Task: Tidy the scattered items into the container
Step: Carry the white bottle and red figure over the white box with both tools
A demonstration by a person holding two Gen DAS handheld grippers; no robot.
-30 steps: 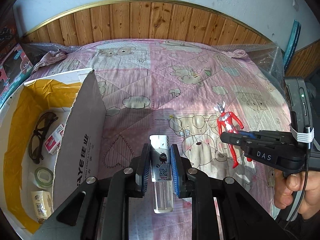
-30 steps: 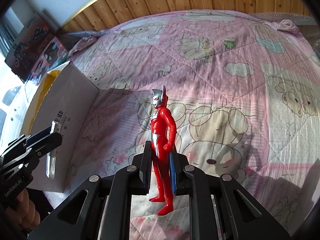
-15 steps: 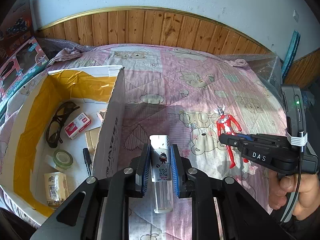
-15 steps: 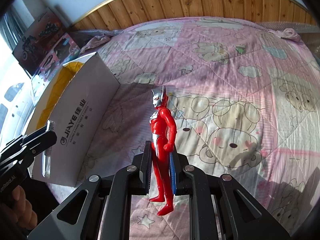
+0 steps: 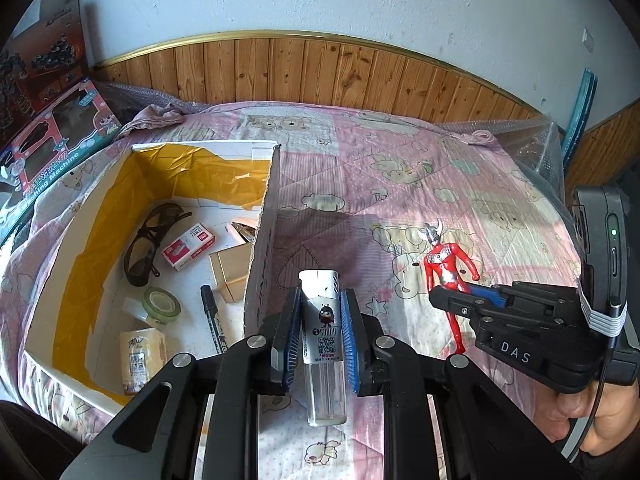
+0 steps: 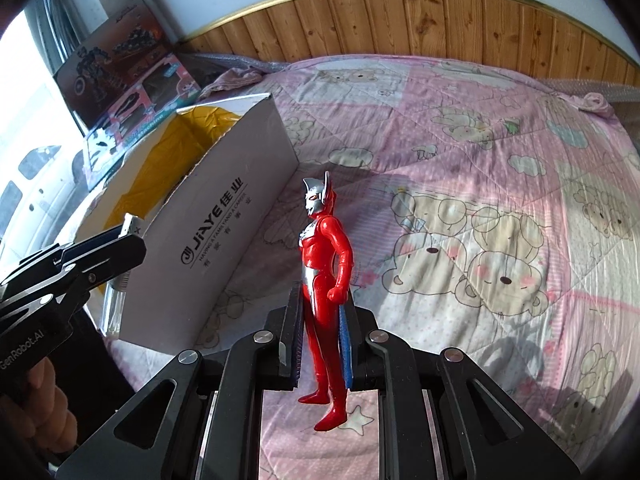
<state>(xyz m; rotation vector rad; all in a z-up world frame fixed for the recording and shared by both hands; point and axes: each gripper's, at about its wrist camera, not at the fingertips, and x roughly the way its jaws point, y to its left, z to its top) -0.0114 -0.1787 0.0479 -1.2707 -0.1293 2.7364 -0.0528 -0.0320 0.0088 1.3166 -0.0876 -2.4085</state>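
My left gripper (image 5: 319, 334) has its fingers clamped on a clear lighter (image 5: 323, 344), long axis running straight along the fingers, silver cap pointing forward toward the wall and the see-through tank toward me; it hangs above the bed just right of the cardboard box (image 5: 262, 248), near that box's near right corner; my right gripper (image 6: 320, 344) grips a red toy figure (image 6: 325, 280) at the legs, body upright, silver horned head up and facing left toward the box wall, feet pointing down past the fingers (from the left camera I see it front-on, arms slightly spread). The box sits open on the left side of the pink quilted bed (image 5: 400, 184), yellow lining on its inner walls; inside lie dark glasses (image 5: 150, 240), a small red and white packet (image 5: 188, 246), a roll of tape (image 5: 162, 304), a black pen (image 5: 212, 320) and a tissue pack (image 5: 142, 356); the floor between packet and pen shows some free room. The tall right wall of the box stands between both held items and the interior; toy boxes (image 5: 52, 148) lean beyond the box's far left side; the bed right of the box is open quilt.
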